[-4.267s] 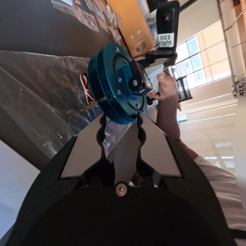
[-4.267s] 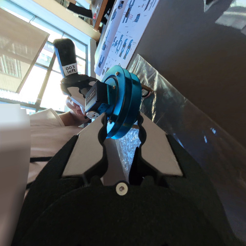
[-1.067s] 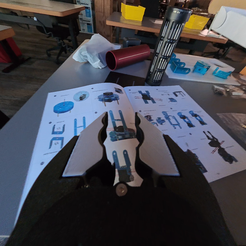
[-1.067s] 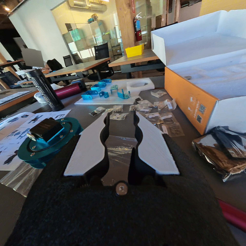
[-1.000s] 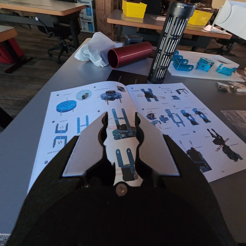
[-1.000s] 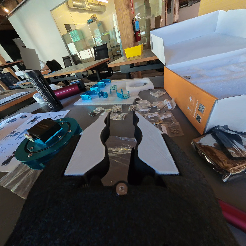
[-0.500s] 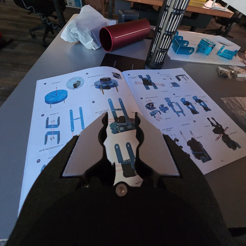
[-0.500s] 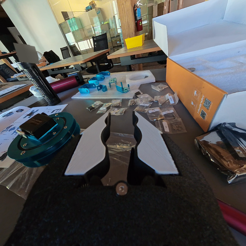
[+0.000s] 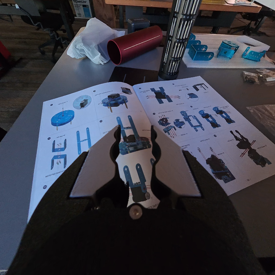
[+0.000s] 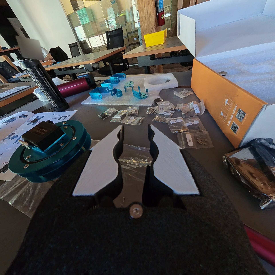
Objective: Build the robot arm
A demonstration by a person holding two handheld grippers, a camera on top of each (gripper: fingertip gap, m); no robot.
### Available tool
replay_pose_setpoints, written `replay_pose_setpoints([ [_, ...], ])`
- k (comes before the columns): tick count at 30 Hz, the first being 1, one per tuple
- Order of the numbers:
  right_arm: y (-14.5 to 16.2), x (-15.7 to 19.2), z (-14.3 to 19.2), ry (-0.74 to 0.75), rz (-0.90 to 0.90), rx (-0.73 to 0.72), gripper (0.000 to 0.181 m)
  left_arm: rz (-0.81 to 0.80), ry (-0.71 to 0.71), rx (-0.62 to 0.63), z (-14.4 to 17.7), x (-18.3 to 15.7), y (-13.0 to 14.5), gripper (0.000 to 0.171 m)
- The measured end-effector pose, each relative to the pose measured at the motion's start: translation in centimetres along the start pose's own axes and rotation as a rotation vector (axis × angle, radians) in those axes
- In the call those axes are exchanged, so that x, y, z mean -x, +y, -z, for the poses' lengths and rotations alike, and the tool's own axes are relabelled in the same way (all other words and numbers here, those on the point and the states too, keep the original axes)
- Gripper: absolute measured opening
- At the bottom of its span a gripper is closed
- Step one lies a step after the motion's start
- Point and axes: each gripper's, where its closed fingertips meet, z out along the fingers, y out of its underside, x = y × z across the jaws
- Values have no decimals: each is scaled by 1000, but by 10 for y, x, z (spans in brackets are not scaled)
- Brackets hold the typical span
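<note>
My left gripper (image 9: 134,128) is open and empty, held over an open instruction booklet (image 9: 95,113) with pictures of blue parts, lying flat on the grey table (image 9: 49,77). My right gripper (image 10: 135,128) is open and empty above a clear plastic bag (image 10: 134,160). A blue round turntable base with a black servo on top (image 10: 47,148) rests on the table left of my right gripper, partly on the booklet (image 10: 13,131). Several small bags of screws (image 10: 163,116) lie just beyond my right fingertips.
A red tube (image 9: 134,44) lies and a black slotted cylinder (image 9: 177,40) stands behind the booklet, beside crumpled white wrap (image 9: 90,44). Blue metal brackets (image 10: 117,90) sit on white foam (image 10: 113,101). An open orange and white box (image 10: 220,95) and a shiny dark bag (image 10: 251,168) are at the right. One gripper's finger ends stand about 55 centimeters off the other's.
About four seconds ago both grippers held the blue base up between them. It now rests on the table and both grippers are empty. Over the last second both moved slightly forward and lower.
</note>
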Motion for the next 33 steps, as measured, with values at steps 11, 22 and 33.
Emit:
replay_pose_setpoints([
  [11, 3, 2, -2, 0, 14, 18, 30, 12, 65, 7, -3, -13, -1, 40],
  [22, 5, 4, -2, 5, 30, 27, 30, 13, 76, 12, -7, -15, 0, 40],
  [33, 7, 7, -3, -2, 45, 44, 30, 0, 57, 6, -1, -14, -3, 40],
])
